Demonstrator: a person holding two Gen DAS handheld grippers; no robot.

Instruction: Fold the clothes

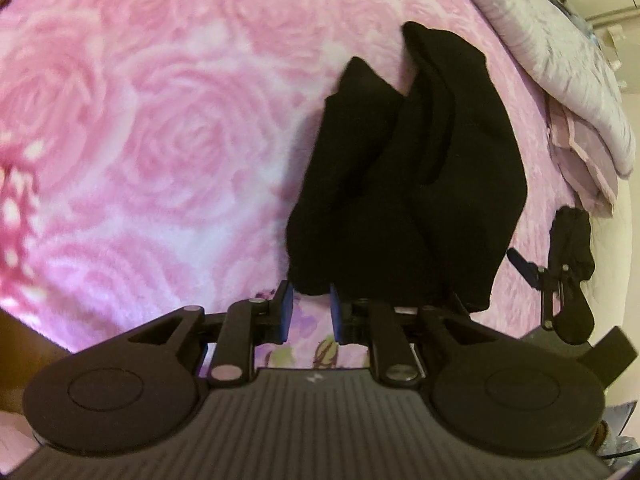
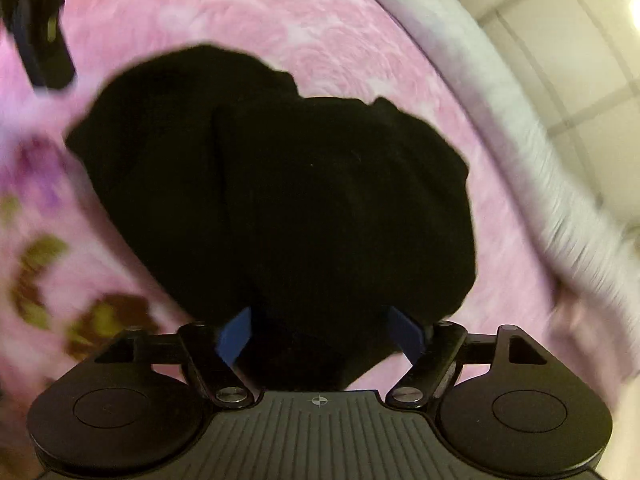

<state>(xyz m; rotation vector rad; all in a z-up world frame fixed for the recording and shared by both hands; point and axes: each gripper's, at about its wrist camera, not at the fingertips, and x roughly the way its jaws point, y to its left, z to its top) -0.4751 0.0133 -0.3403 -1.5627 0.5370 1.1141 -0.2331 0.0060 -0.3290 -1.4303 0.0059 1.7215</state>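
No brand or writing is legible anywhere. A black garment (image 1: 408,184) lies bunched on the pink rose-print blanket (image 1: 160,120) of a bed. The left tongs (image 1: 310,310) stand slightly apart at its near hem, pads off the cloth. The right tongs (image 2: 320,334) gape wide with cloth between, unpinched. Open blanket spreads left; a pale quilt (image 1: 560,52) edges the right.

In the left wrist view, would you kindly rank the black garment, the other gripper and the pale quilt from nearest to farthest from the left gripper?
1. Black garment: right at the left gripper fingertips.
2. Right gripper: off to the right.
3. Pale quilt: far upper right.
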